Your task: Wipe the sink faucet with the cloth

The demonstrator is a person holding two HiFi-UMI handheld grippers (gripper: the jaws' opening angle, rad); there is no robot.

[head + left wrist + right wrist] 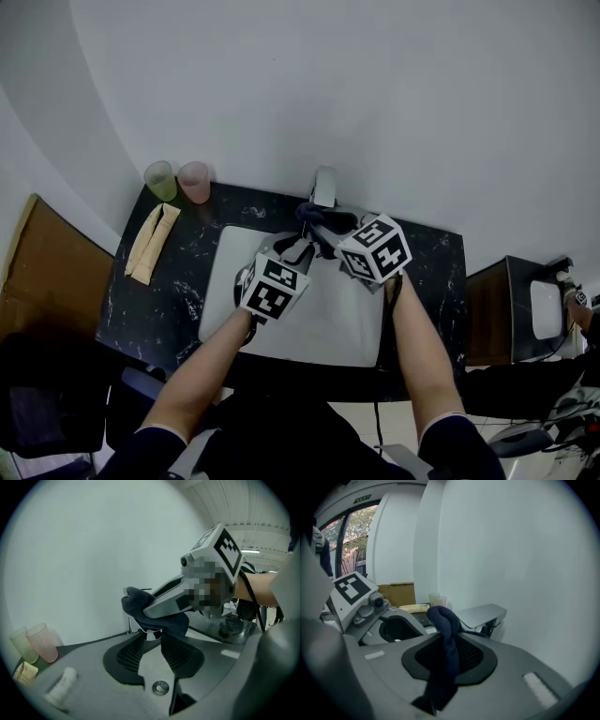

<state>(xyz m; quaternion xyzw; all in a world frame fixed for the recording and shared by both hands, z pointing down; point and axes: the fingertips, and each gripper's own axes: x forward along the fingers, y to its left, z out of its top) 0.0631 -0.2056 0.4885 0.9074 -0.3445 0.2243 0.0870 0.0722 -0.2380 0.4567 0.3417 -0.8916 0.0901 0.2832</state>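
1. Far left of the counter (441, 272): a green cup (160, 180) and a pink cup (195, 182) stand side by side against the wall. A beige packet (152, 242) lies just in front of them.
2. The white sink (337, 319) is set in the middle of the counter. Both forearms reach over it.
3. Left gripper (151, 637): it points at the faucet (480, 615) from the sink's left half. Its jaws are partly closed, and the faucet's chrome end sits between the tips with both pads against it.
4. The faucet stands at the sink's back edge, close to the wall. Its flat spout reaches out over the basin.
5. Cloth (446, 620): dark blue, bunched into a wad. It lies over the spout, directly above the left gripper's jaw tips.
6. Right gripper (328, 236): it comes in from the right, angled downward. Its jaws are nearly together and clamped on the cloth. The wad stands out past the tips against the spout, and the loose end hangs down between the jaws.
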